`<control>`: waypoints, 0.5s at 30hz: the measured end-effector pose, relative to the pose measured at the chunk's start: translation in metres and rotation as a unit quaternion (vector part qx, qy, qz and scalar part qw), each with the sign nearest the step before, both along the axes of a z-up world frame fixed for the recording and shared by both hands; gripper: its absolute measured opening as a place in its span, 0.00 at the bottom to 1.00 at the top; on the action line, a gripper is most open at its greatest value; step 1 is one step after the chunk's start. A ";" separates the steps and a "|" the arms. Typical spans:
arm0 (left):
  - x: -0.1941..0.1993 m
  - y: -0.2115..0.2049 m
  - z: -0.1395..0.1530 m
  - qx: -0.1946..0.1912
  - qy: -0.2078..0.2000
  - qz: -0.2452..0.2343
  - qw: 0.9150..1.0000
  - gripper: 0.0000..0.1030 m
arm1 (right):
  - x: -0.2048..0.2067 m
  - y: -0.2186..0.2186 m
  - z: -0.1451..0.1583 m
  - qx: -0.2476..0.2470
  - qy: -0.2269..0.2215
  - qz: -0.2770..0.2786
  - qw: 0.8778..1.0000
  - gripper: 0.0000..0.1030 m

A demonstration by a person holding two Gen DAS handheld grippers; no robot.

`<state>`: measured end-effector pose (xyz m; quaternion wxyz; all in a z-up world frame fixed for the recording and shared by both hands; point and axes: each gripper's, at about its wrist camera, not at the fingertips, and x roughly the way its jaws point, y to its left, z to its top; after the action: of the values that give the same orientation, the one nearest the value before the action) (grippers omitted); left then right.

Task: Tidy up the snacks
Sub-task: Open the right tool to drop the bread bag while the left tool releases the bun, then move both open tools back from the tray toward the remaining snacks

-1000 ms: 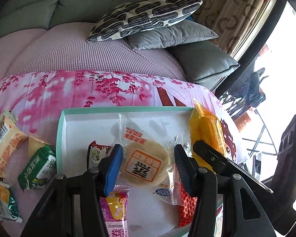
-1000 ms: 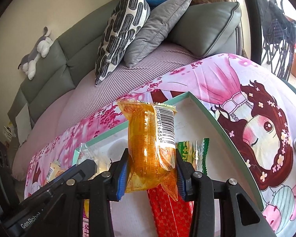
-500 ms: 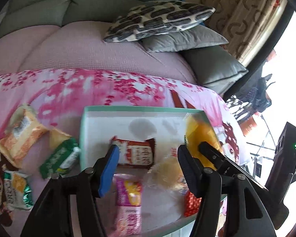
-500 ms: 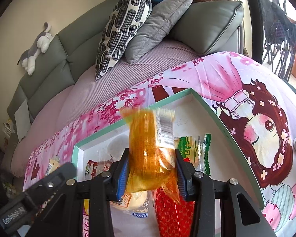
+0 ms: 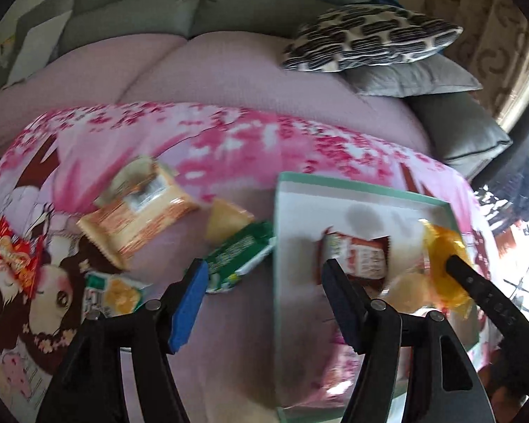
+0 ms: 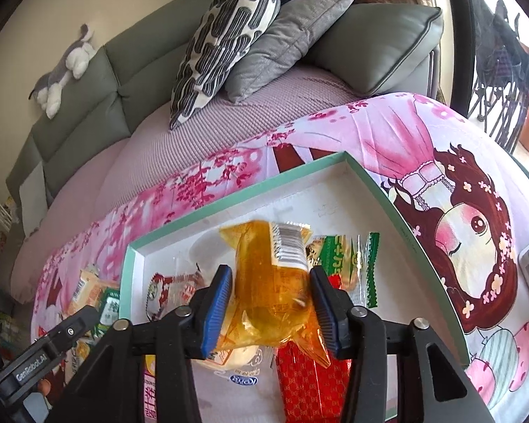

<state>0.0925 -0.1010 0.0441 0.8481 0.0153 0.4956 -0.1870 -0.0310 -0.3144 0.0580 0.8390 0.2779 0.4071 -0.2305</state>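
My right gripper (image 6: 269, 303) is shut on an orange snack packet (image 6: 271, 285) and holds it above the white tray with a green rim (image 6: 388, 197). The tray holds a red-brown packet (image 6: 165, 289), a green-edged packet (image 6: 349, 257), a red packet (image 6: 310, 384) and a round cake packet (image 6: 236, 363). My left gripper (image 5: 264, 282) is open and empty, over the tray's left rim (image 5: 277, 232). A green packet (image 5: 236, 261) lies just ahead of its left finger. An orange biscuit packet (image 5: 137, 218), a small yellow packet (image 5: 225, 218), a red packet (image 5: 14, 261) and a green-and-yellow packet (image 5: 113, 292) lie left of the tray.
Everything lies on a pink cartoon-print cloth (image 6: 458, 183) beside a grey sofa (image 5: 229, 3) with a patterned pillow (image 6: 225, 35) and grey cushions (image 6: 292, 31). A plush toy (image 6: 63, 67) sits on the sofa back. A chair frame (image 6: 504, 81) stands at the right.
My left gripper has swung left from over the tray toward the loose packets. The round cake packet it was around now lies in the tray. The right gripper has lowered the orange packet slightly.
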 end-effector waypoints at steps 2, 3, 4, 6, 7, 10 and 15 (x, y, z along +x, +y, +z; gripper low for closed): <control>0.001 0.006 -0.004 0.006 0.003 0.011 1.000 0.74 | 0.000 0.003 0.000 -0.005 0.006 0.003 1.000 0.56; 0.001 0.009 -0.006 0.009 0.005 0.017 1.000 0.80 | 0.000 0.005 0.001 -0.008 0.010 0.004 1.000 0.59; 0.001 0.011 -0.008 0.010 0.004 0.021 1.000 0.87 | 0.000 0.006 0.001 -0.010 0.012 0.005 1.000 0.61; 0.001 0.017 -0.009 0.014 0.001 0.029 0.999 0.87 | 0.000 0.009 0.001 -0.013 0.018 0.008 1.000 0.65; 0.001 0.019 -0.009 0.016 0.000 0.032 0.999 0.87 | 0.001 0.010 0.001 -0.013 0.021 0.010 1.000 0.67; -0.001 0.024 -0.007 0.018 -0.008 0.043 0.999 0.87 | 0.002 0.015 0.000 -0.018 0.031 0.019 0.999 0.71; -0.003 0.032 -0.007 0.018 -0.014 0.053 0.998 0.88 | 0.003 0.025 0.001 -0.032 0.046 0.035 0.998 0.76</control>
<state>0.0891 -0.0691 0.0369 0.8634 0.0068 0.4868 -0.1325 -0.0279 -0.2892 0.0592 0.8354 0.2257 0.4471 -0.2265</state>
